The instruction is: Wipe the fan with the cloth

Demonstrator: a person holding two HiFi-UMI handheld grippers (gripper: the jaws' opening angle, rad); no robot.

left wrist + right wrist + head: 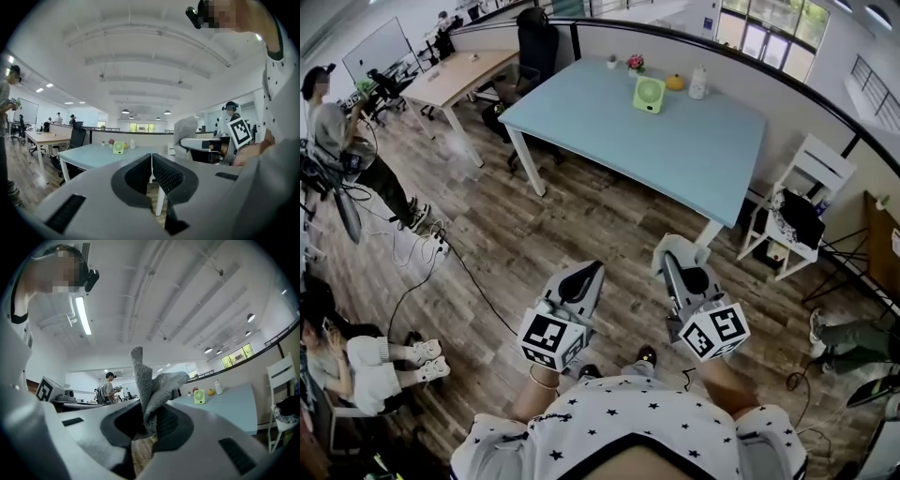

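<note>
Wiping has not begun: the fan stands at twelve o'clock on the table's far side, well apart from both grippers. Left gripper, at seven o'clock, is closed and empty. Right gripper, at five o'clock, clamps the cloth. Both point tableward.

a pale blue table bore a white bottle, an orange fruit and a flowerpot; a black chair stood beside it.
</note>
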